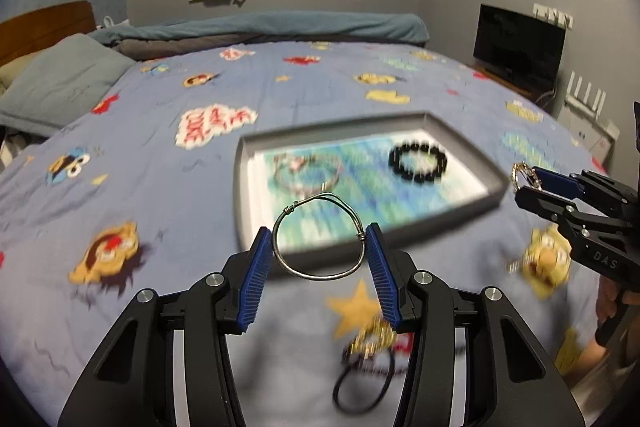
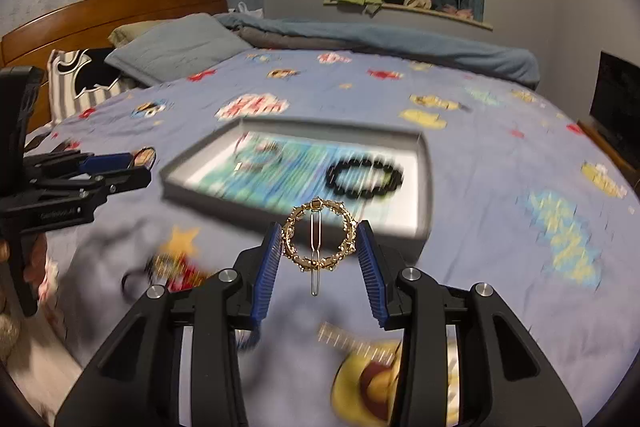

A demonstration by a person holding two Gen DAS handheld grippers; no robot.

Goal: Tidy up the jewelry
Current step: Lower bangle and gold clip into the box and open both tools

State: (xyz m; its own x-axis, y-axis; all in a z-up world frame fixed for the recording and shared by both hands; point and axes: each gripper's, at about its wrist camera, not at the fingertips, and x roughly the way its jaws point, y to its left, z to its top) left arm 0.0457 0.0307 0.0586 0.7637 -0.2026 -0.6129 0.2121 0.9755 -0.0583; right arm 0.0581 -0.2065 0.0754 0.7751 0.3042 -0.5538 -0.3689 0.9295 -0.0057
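My left gripper (image 1: 318,241) is shut on a silver wire bangle (image 1: 320,237) and holds it above the bed near the tray's front edge. My right gripper (image 2: 318,243) is shut on a gold ring-shaped hair clip (image 2: 319,235), also above the bed in front of the tray. The grey tray (image 1: 496,183) (image 2: 424,187) lies on the bedspread with a black bead bracelet (image 1: 418,163) (image 2: 365,177) and a thin bracelet (image 1: 306,173) (image 2: 258,157) inside. The right gripper shows at the right of the left wrist view (image 1: 528,185); the left gripper shows at the left of the right wrist view (image 2: 140,167).
A gold piece (image 1: 374,341) and a black hair tie (image 1: 362,385) lie on the bedspread below my left gripper. A gold chain (image 2: 348,341) lies below my right gripper. Pillows (image 1: 60,83), a folded blanket (image 1: 280,27) and a TV (image 1: 518,45) stand further off.
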